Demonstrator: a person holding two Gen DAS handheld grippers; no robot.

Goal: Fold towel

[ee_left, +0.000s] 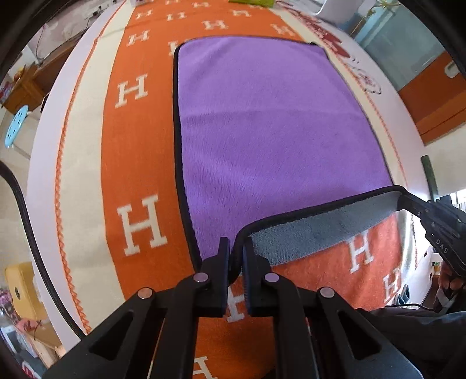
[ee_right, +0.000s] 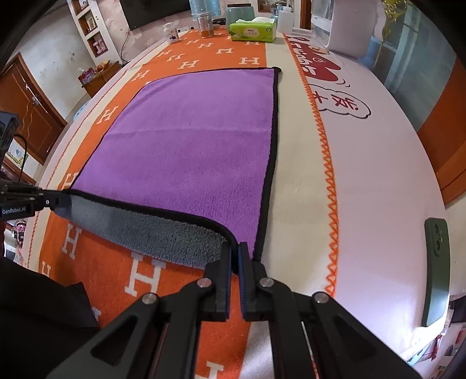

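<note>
Towel (ee_left: 268,122) count is one: a purple, plush rectangle with a black bound hem and a grey fleecy underside, lying flat on the orange cloth (ee_left: 137,163) patterned with white H letters that covers the table (ee_right: 378,180). I have two grippers on it. My left gripper (ee_left: 235,262) is pinching the towel's near left corner, fingers pressed together on the hem. My right gripper (ee_right: 235,259) is pinching the towel's near right corner the same way. Between them the towel's near edge is raised off the cloth and stretched in a shallow curve, so a strip of the grey underside faces me.

Beyond the towel's far edge I count one green tissue pack (ee_right: 252,29), one white pill bottle (ee_right: 171,33) and one glass jar (ee_right: 206,26), all well apart from the towel. Right of the towel runs an orange zigzag stitch line (ee_right: 327,163), then bare white table with a red printed graphic (ee_right: 317,65). One dark green phone (ee_right: 435,271) lies near the table's right rim, well apart from the towel. Open cloth surrounds the towel on its left and far sides.
</note>
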